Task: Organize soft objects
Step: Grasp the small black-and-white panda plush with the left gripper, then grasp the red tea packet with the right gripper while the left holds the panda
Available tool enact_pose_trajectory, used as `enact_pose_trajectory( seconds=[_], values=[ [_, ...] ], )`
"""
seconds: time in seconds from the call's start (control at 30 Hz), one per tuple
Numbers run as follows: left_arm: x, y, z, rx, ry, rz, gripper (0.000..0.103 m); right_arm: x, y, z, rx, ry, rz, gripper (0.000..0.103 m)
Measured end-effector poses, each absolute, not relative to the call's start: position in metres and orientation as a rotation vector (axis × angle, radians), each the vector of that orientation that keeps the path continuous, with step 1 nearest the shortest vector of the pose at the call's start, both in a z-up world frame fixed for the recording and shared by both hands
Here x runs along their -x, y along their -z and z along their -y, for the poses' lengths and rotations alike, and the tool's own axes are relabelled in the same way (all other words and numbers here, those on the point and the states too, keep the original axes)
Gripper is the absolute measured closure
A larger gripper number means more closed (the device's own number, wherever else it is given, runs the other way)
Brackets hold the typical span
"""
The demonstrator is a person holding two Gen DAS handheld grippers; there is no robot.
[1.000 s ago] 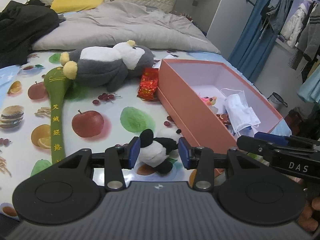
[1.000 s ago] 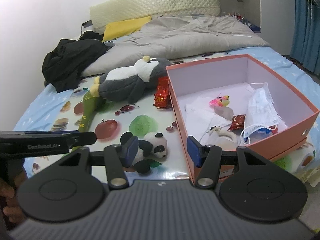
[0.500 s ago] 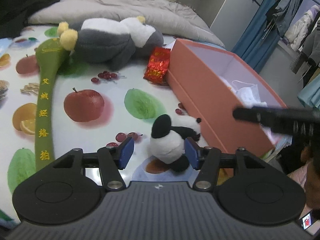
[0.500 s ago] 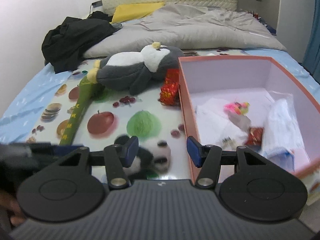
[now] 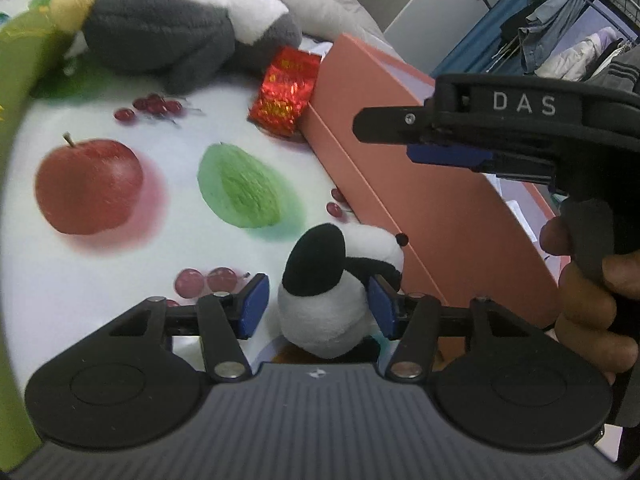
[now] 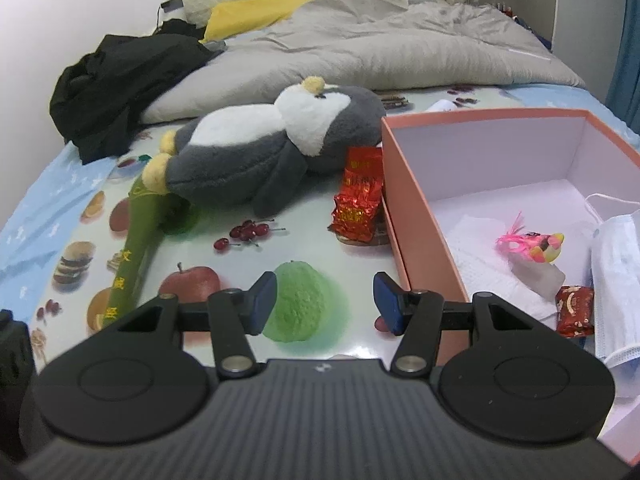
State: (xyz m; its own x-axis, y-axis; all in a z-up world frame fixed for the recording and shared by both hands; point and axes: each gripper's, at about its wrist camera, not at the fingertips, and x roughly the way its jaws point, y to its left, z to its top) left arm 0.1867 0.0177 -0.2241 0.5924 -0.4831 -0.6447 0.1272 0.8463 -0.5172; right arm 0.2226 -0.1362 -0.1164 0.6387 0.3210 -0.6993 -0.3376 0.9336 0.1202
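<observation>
on the far left of the left wrist view a green embroidered cushion (image 5: 24, 80) runs along the edge, and behind it lies the big grey penguin plush (image 5: 172, 28), its long axis across the fruit-print cloth (image 5: 120, 280). nearer the lens, the left gripper (image 5: 316, 310) has its fingers spread wide and unclenched, and the small panda plush (image 5: 332, 292) sits right between the two blue pads (image 5: 254, 308), lying on the cloth with its black ear up and its snout pointing toward the orange box (image 5: 420, 200) just beside it. the right pad looks to be touching or nearly touching the plush; the left pad shows a gap. so the move ahead seems to turn on simply closing straight in, since the toy is already centred in the jaws, and the left hand is plainly the nearer one. the right gripper (image 6: 326, 300) is also spread and holds nothing; it hangs above the cloth with only a printed green fruit between its pads. the right wrist view cannot see the panda at all, but it does show what the left misses: the box interior, with a face mask (image 6: 616, 280), a pink trinket (image 6: 532, 242) and a red packet (image 6: 574, 310) inside, and a red foil pouch (image 6: 358, 196) against its outer wall.
</observation>
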Motion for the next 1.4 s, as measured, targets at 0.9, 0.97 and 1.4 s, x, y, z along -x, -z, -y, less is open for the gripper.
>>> enact_pose_trajectory(
  seconds=[0.9, 0.97, 1.4],
  values=[
    [-0.204, 0.209, -0.116, 0.37, -0.12, -0.728, 0.058, -0.292, 0.192, 0.064, 0.054, -0.107, -0.697, 0.047],
    [-0.206, 0.21, -0.119, 0.378, -0.121, -0.724, 0.058, -0.298, 0.198, 0.06, 0.064, -0.077, -0.689, 0.047],
    [-0.213, 0.215, -0.123, 0.403, -0.129, -0.709, 0.058, -0.313, 0.216, 0.038, 0.161, 0.056, -0.642, 0.047]
  ],
)
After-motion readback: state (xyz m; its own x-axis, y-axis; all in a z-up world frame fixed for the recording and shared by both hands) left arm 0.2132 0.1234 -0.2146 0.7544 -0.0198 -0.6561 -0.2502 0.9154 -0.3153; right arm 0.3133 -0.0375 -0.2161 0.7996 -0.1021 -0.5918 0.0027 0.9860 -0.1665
